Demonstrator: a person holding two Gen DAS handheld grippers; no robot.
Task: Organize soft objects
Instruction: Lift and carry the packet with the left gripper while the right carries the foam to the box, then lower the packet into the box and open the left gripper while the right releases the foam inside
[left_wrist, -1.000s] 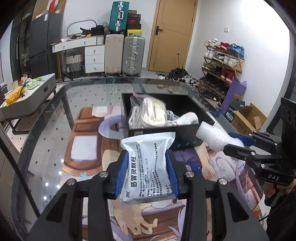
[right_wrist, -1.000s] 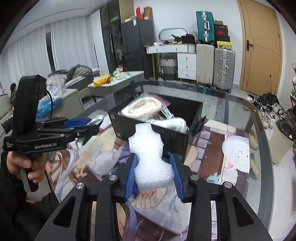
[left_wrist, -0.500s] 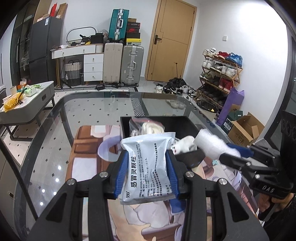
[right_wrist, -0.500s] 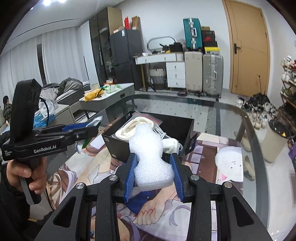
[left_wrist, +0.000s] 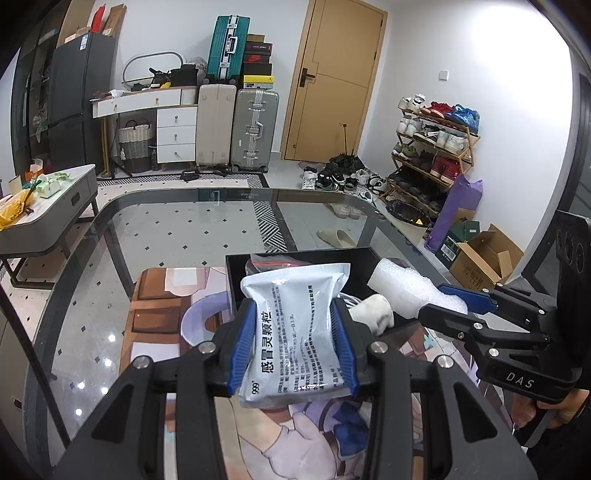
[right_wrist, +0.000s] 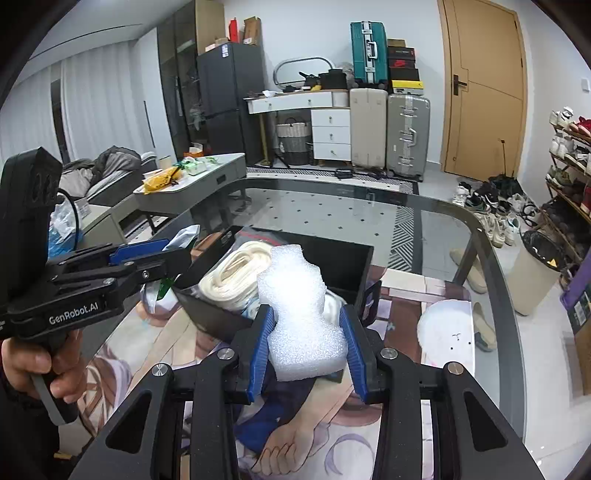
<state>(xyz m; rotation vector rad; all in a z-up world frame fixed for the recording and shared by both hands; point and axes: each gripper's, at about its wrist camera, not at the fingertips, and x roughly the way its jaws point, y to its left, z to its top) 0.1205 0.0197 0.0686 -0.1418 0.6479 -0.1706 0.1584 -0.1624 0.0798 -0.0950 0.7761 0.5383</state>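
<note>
My left gripper (left_wrist: 293, 341) is shut on a silver-white medicine pouch (left_wrist: 295, 332) with Chinese print, held up over the near side of the black box (left_wrist: 240, 284). My right gripper (right_wrist: 307, 349) is shut on a white foam block (right_wrist: 299, 306), held above the box's (right_wrist: 354, 266) near edge. The box holds a coil of white rope (right_wrist: 236, 277) and a white cloth item (left_wrist: 373, 314). The right gripper and its foam also show at the right of the left wrist view (left_wrist: 406, 291). The left gripper shows at the left of the right wrist view (right_wrist: 147, 254).
The box stands on a glass table (left_wrist: 166, 229) covered partly by an illustrated mat (right_wrist: 155, 343). Beyond the table are suitcases (left_wrist: 255, 129), a white drawer unit (left_wrist: 173, 133), a door, a shoe rack (left_wrist: 432, 147) and a grey side table (left_wrist: 48, 210).
Both grippers have risen and moved forward with their loads toward the black box, which now sits lower and closer beneath them. Neither grip has changed.
</note>
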